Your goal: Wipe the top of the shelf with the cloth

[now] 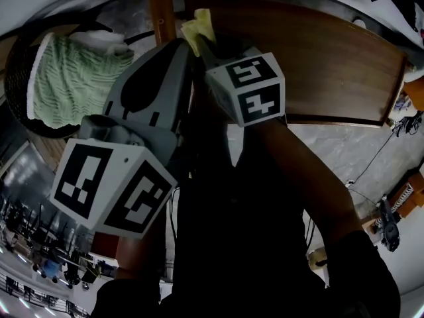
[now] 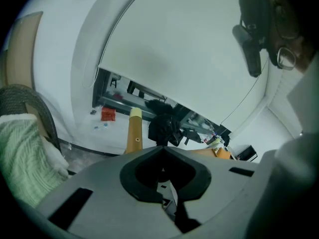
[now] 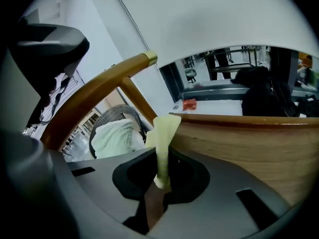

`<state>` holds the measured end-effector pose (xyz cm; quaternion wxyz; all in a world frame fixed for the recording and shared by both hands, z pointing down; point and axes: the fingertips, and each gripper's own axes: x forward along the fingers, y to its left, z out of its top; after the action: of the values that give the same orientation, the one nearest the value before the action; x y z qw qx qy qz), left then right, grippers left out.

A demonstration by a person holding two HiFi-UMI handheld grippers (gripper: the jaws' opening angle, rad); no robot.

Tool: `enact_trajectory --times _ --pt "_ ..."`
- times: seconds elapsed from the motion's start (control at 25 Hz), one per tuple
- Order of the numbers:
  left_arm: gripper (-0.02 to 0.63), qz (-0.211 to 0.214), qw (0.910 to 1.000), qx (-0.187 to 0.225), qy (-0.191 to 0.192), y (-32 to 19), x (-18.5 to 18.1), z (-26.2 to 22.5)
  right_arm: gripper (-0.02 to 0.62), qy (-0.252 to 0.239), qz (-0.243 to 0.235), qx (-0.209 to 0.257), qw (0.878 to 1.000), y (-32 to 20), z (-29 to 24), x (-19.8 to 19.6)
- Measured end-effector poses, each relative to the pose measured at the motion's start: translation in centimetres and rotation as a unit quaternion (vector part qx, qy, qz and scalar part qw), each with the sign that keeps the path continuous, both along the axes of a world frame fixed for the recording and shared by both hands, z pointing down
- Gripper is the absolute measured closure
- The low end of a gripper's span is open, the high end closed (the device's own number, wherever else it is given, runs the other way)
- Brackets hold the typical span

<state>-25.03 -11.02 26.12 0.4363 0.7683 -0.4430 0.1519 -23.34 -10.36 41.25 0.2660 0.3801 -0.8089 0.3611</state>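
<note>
Pale walls and a grey marbled floor frame a curved brown wooden shelf top [image 1: 318, 58], with an upright wooden post [image 1: 161, 12] at its left end and a dark woven basket [image 1: 16, 58] holding a green knitted towel [image 1: 66, 75] beyond that. The right gripper [image 3: 162, 156] is clamped on a thin pale-yellow cloth [image 3: 164, 128], which pokes up past the jaw tips as a narrow folded strip at the shelf's left end. Whether it touches the wood I cannot tell. The left gripper [image 2: 162, 149] hangs close beside it with its jaws pressed together and nothing between them. Wiping seems barely begun, since most of the board lies to the right. To do it well, I would tip the right gripper forward so that the free strip folds flat onto the wood, not only its edge. Then draw it in long, overlapping passes towards the far right end. Press lightly, because so small a pinch could let the cloth slip out. Keeping the hard jaw tips off the surface and drawing the left gripper clear of the post would leave room for the sweep.
</note>
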Motion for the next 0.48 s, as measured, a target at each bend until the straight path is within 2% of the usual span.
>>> enact_trajectory --times 0.08,0.24,0.36,0.48 --pt "0.597 -0.003 0.9999 -0.003 0.011 -0.1 0.1 0.0 0.548 0.003 0.005 -0.004 1.0 0.0 0.1 0.1" --pt "0.598 -0.004 1.0 -0.004 0.007 -0.4 0.6 -0.1 0.548 0.008 0.007 -0.006 1.0 -0.2 0.0 0.2" --pt "0.598 0.007 0.9999 -0.01 0.006 -0.2 1.9 0.3 0.548 0.011 0.006 -0.006 1.0 -0.1 0.0 0.7" --pt "0.597 0.01 0.9995 -0.021 0.023 0.1 3.7 0.5 0.548 0.014 0.007 -0.009 1.0 0.1 0.2 2.0"
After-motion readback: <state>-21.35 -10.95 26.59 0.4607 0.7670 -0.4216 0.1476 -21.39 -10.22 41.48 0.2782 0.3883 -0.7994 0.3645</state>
